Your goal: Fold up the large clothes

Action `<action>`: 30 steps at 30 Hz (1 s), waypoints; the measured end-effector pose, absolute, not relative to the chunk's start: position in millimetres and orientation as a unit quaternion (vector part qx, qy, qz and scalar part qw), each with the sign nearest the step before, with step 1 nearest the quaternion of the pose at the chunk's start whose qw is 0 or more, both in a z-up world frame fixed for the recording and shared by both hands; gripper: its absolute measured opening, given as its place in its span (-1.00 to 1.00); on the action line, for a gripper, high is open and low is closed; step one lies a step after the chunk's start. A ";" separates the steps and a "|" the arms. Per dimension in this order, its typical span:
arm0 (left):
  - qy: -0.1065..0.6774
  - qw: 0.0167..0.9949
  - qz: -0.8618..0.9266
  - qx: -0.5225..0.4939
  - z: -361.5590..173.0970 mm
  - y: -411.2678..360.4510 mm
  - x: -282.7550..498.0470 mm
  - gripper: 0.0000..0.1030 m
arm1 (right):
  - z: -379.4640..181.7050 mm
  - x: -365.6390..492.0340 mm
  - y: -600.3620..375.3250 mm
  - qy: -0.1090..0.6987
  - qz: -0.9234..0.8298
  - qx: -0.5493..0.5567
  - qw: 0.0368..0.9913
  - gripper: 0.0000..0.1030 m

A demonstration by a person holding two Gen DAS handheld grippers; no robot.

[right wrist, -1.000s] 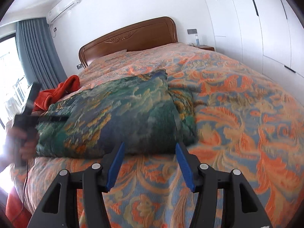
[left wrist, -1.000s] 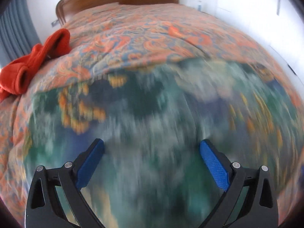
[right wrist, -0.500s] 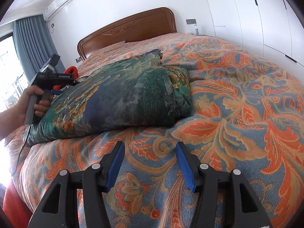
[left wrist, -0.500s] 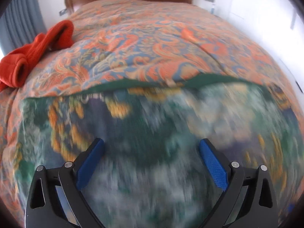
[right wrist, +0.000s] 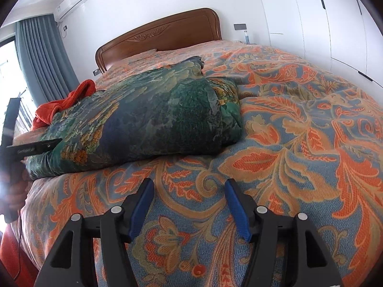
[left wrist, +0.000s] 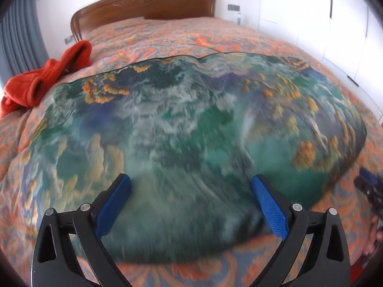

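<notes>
A large green and blue patterned garment (left wrist: 191, 129) lies folded in a thick rectangle on the bed; it also shows in the right wrist view (right wrist: 143, 117). My left gripper (left wrist: 190, 186) is open and empty, hovering over the garment's near edge. My right gripper (right wrist: 188, 191) is open and empty, low over the bedspread in front of the garment's near right side. The left gripper's black body (right wrist: 31, 148) shows at the garment's left end in the right wrist view.
The bed has an orange and blue floral bedspread (right wrist: 299, 143) and a wooden headboard (right wrist: 162, 35). A red-orange cloth (left wrist: 45, 79) lies crumpled at the bed's left side. White wardrobes (right wrist: 323, 19) stand to the right, grey curtains (right wrist: 45, 59) to the left.
The left gripper has pulled back and up, so the whole folded garment now shows. The right gripper has moved lower and closer to the bedspread. Both stay open.
</notes>
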State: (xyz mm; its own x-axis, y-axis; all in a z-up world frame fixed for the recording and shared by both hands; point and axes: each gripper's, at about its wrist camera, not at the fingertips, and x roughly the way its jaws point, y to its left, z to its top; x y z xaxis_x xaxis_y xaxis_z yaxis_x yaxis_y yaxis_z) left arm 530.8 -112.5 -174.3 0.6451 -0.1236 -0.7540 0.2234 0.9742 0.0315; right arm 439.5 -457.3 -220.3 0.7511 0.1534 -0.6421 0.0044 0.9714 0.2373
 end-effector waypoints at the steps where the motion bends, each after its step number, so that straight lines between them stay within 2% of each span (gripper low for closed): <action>1: 0.409 0.905 -0.096 0.063 -175.1 -113.1 526.6 0.95 | -221.6 439.7 -456.3 0.352 0.038 0.109 0.929 0.23; 12: 0.403 0.899 -0.117 0.127 -180.2 -128.6 475.1 0.96 | -227.6 439.5 -450.3 0.354 0.025 0.091 0.930 0.23; 30: 0.424 0.894 -0.082 0.115 -164.6 -143.2 463.4 0.96 | -232.4 438.0 -448.7 0.355 0.024 0.084 0.931 0.29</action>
State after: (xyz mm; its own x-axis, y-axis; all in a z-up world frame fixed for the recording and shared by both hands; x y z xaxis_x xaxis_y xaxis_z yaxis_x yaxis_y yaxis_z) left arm 463.4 -143.2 -164.6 0.6264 -0.0492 -0.7780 0.2446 0.9600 0.1362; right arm 438.0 -448.7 -232.4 0.7461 0.1037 -0.6577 0.0153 0.9849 0.1726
